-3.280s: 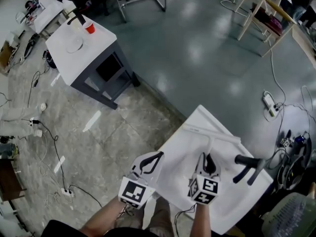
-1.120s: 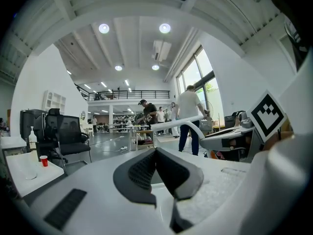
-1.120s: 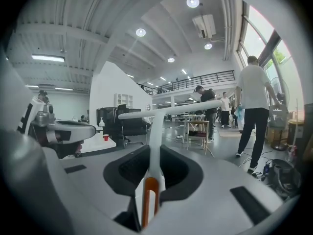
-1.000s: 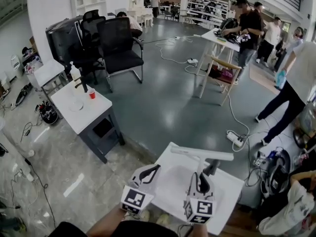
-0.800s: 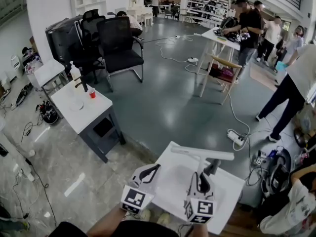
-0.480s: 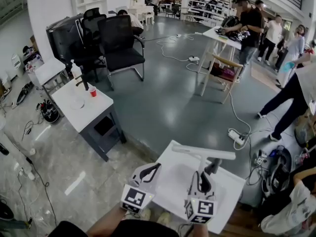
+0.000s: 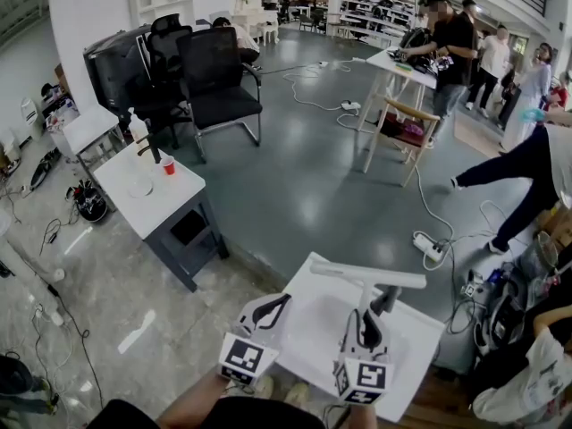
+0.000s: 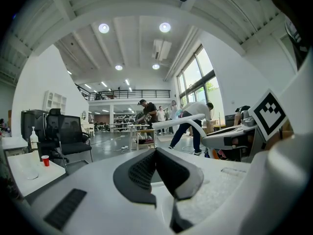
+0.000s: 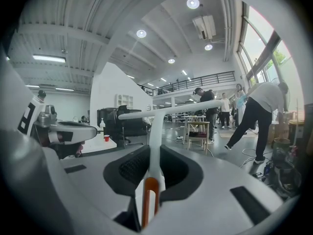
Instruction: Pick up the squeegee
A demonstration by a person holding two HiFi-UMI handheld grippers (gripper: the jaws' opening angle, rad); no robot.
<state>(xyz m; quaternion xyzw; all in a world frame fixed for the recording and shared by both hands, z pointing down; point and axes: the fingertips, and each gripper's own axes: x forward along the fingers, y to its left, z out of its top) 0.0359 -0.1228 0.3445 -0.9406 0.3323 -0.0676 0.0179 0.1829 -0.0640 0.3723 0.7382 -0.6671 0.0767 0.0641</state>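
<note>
Small white table stood at left w/ a red cup on top. Black office chair sat behind it, wooden chair further right. White power strip lay on grey floor; several ppl stood by a far desk.

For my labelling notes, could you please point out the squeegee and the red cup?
squeegee (image 7: pixel 368 275), head view, middle of its blade bar.
red cup (image 7: pixel 167 166), head view, its side wall.

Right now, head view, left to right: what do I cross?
red cup → black office chair → left gripper → right gripper, fingers closed on the squeegee → power strip
</note>
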